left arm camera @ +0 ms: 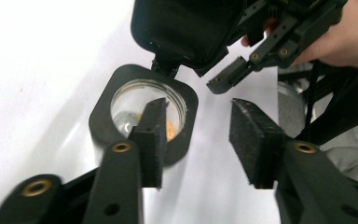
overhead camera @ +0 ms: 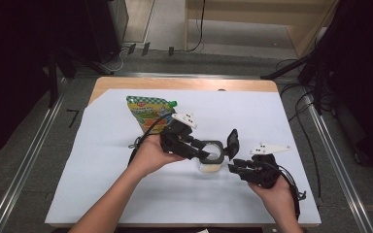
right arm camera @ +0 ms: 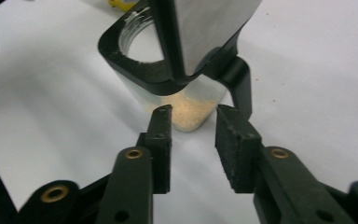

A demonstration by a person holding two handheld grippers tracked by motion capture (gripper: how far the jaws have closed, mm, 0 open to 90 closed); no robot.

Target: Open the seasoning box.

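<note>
A small clear jar (overhead camera: 211,162) with a black square collar stands mid-table, its hinged black lid (overhead camera: 232,141) flipped up. Beige granules (right arm camera: 189,109) lie in its bottom. My left gripper (overhead camera: 200,151) comes at the collar (left arm camera: 101,114) from the left with jaws open; one fingertip (left arm camera: 154,122) shows in front of the jar's mouth, and nothing is gripped. My right gripper (overhead camera: 235,167) sits just right of the jar, low by its base. It stands open in the right gripper view (right arm camera: 194,113), its pads apart from the glass. The lid (left arm camera: 182,28) rises behind the mouth.
A green and yellow spouted pouch (overhead camera: 149,112) lies flat behind my left hand. White paper (overhead camera: 272,121) covers the wooden table. Cables trail from both grippers. The other gripper (left arm camera: 240,56) hangs close to the lid in the left gripper view.
</note>
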